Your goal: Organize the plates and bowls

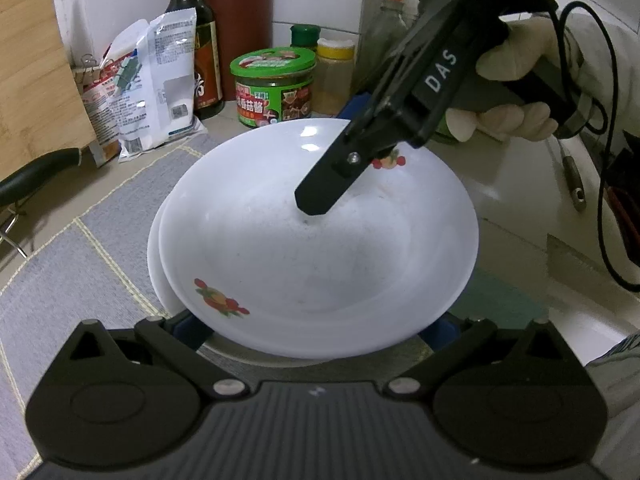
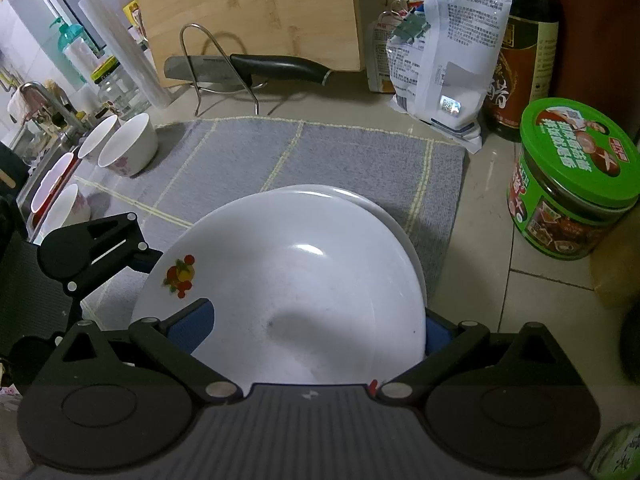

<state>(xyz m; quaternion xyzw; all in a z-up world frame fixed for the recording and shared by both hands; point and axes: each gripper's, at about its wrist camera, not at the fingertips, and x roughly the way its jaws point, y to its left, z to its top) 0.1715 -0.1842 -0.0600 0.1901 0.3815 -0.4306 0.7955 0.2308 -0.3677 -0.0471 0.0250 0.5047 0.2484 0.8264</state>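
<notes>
Two white plates lie stacked on a grey mat (image 2: 320, 152). The top plate (image 1: 320, 248) (image 2: 304, 288) carries fruit decals and sits shifted off the lower plate (image 1: 154, 256) (image 2: 376, 208). My left gripper (image 1: 314, 330) is open, and the plate's near rim covers its blue-padded fingertips. My right gripper (image 2: 314, 332) is open too and straddles the opposite rim, its left finger over the plate and its right finger behind the edge. In the left wrist view the right gripper (image 1: 336, 152) reaches in from the upper right, held by a gloved hand (image 1: 516, 92).
Several white bowls (image 2: 128, 144) stand at the mat's left end by a sink. A knife (image 2: 256, 68) rests on a wire rack before a wooden board (image 2: 248, 4). A white bag (image 2: 448, 60), a dark bottle (image 2: 520, 48) and a green-lidded jar (image 2: 572, 184) crowd the right side.
</notes>
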